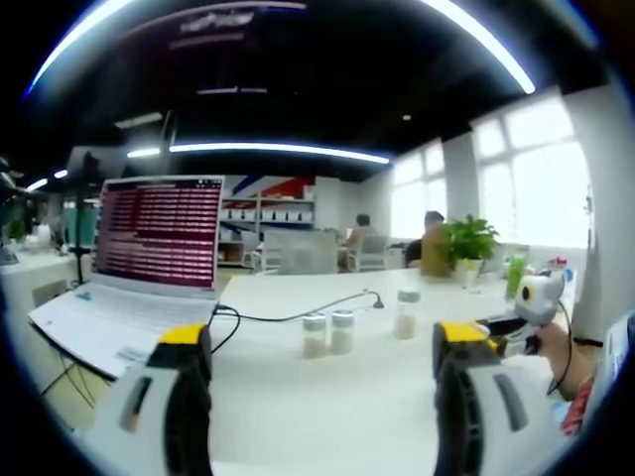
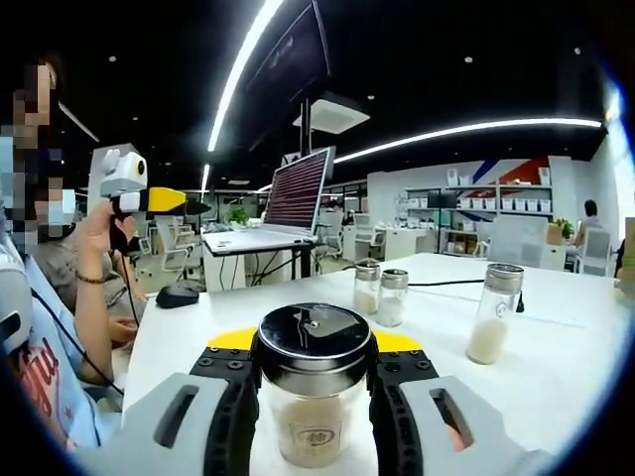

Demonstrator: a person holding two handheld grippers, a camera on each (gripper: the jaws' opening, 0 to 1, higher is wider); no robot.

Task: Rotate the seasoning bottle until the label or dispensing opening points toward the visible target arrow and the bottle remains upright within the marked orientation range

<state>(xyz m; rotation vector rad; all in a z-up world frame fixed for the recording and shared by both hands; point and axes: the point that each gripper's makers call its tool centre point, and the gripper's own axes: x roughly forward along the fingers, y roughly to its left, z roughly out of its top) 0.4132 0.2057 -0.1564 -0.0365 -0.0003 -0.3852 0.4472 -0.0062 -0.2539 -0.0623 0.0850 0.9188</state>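
Two grippers work over a long white table [image 1: 298, 397] in an open office with a black ceiling, strip lights and bright windows on one side. On the table sit an open laptop [image 1: 139, 268] showing rows of red text, a black cable [image 1: 298, 315] running from it, and a potted plant [image 1: 468, 243] at the far end. People sit at desks in the background, near shelves along the far wall.

In the right gripper view, the right gripper [image 2: 316, 397] is clamped on the seasoning bottle [image 2: 314, 392], its black pads pressing the glass on both sides. The bottle stands upright between the jaws, close to the camera at the bottom centre of the view. It is clear glass with a shiny round metal lid, pale granules inside and a small label facing the camera. Whether its base touches the table cannot be told.

Farther along the table stand two short shakers [image 2: 380, 291] just beside each other, and one taller shaker [image 2: 493, 312] apart to their right, all part-filled with pale contents.

In the left gripper view, the left gripper [image 1: 322, 397] is held above the table with its jaws wide apart and nothing between them. The same three shakers stand beyond it. In the right gripper view a person's hand [image 2: 99, 233] holds that gripper raised at the left.
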